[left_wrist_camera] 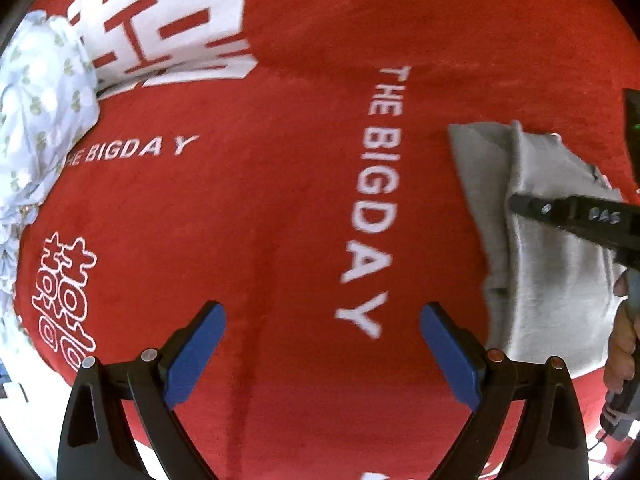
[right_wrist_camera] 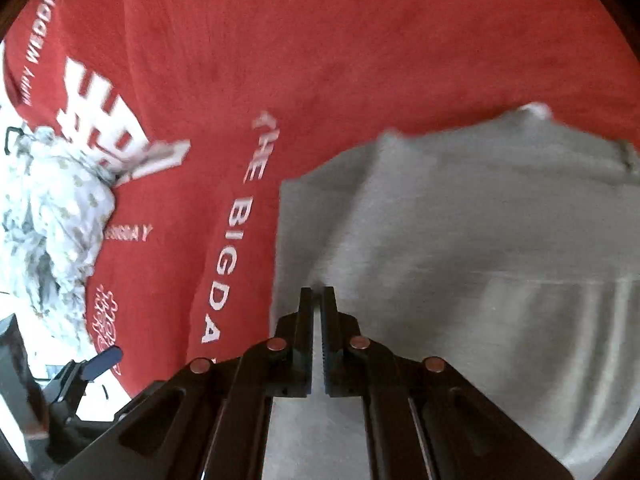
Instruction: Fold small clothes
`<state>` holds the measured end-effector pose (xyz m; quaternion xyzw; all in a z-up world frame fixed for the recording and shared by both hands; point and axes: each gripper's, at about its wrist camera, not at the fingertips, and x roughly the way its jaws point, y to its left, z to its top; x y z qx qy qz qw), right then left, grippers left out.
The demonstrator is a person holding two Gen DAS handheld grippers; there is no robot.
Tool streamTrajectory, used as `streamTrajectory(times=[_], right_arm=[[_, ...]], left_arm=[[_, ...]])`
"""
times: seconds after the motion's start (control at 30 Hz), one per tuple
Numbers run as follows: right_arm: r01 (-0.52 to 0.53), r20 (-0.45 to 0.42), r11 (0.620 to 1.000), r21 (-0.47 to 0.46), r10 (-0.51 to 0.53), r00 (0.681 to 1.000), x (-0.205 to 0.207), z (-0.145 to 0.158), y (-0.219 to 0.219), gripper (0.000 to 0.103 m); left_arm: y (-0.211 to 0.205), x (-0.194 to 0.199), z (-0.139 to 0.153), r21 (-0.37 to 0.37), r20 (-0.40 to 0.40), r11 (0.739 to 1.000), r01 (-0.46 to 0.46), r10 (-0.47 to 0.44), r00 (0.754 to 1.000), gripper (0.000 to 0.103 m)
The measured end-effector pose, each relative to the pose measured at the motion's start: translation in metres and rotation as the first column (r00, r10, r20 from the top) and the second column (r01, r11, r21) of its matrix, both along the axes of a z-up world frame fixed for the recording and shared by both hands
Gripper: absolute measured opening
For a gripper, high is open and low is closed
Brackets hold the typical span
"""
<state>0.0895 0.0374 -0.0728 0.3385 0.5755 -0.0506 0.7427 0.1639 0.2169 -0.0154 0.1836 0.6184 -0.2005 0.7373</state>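
A grey garment (left_wrist_camera: 560, 264) lies on the red cloth (left_wrist_camera: 280, 200) at the right of the left wrist view, with a raised ridge running down it. My right gripper (left_wrist_camera: 516, 202) comes in from the right with its tip on that ridge. In the right wrist view the right gripper (right_wrist_camera: 317, 292) has its jaws together, pinching a fold of the grey garment (right_wrist_camera: 460, 220), and creases run up from the tips. My left gripper (left_wrist_camera: 322, 308) hangs open over bare red cloth to the left of the garment, with nothing between its blue pads (left_wrist_camera: 196, 352).
A crumpled floral garment (left_wrist_camera: 44, 120) lies at the left edge of the red cloth, also seen as the floral pile (right_wrist_camera: 60, 220). White lettering (left_wrist_camera: 376, 200) runs across the cloth. A hand (left_wrist_camera: 624, 340) holds the right gripper's handle. White floor (right_wrist_camera: 12, 312) shows beyond the cloth's left edge.
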Motion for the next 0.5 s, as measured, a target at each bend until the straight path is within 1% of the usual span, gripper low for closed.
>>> streamTrajectory(times=[0.07, 0.17, 0.23, 0.3, 0.33, 0.4, 0.43, 0.5], right_arm=[[-0.039, -0.039, 0.998, 0.038, 0.041, 0.998, 0.005, -0.010, 0.016, 0.005], [-0.072, -0.026, 0.993, 0.092, 0.075, 0.997, -0.007, -0.003, 0.038, 0.005], [-0.034, -0.004, 0.991, 0.131, 0.035, 0.999, -0.026, 0.009, 0.043, 0.006], [0.016, -0.004, 0.986, 0.167, -0.016, 1.000, -0.045, 0.015, 0.040, 0.007], [0.057, -0.008, 0.980, 0.192, -0.056, 0.998, -0.061, 0.017, 0.036, 0.008], [0.113, -0.020, 0.967, 0.228, -0.111, 0.994, -0.082, 0.018, 0.029, 0.018], [0.148, -0.034, 0.956, 0.251, -0.144, 0.989, -0.100, 0.016, 0.023, 0.021], [0.186, -0.060, 0.944, 0.271, -0.177, 0.982, -0.123, 0.013, 0.015, 0.037]], left_arm=[[0.005, 0.001, -0.004, -0.003, -0.017, 1.000, -0.006, 0.006, 1.000, 0.098], [0.004, 0.000, -0.008, -0.010, -0.033, 1.000, 0.002, -0.002, 0.999, 0.098], [0.000, -0.002, -0.011, -0.014, -0.045, 1.000, 0.006, -0.007, 0.999, 0.098], [-0.006, -0.004, -0.014, -0.017, -0.060, 1.000, 0.008, -0.009, 0.998, 0.098], [-0.009, -0.005, -0.015, -0.017, -0.065, 1.000, 0.008, -0.009, 0.998, 0.098], [-0.016, -0.008, -0.015, -0.022, -0.075, 1.000, 0.005, -0.006, 0.997, 0.098], [-0.020, -0.010, -0.014, -0.025, -0.081, 1.000, 0.005, -0.007, 0.997, 0.098], [-0.029, -0.015, -0.016, -0.027, -0.096, 0.999, 0.019, -0.022, 0.995, 0.098]])
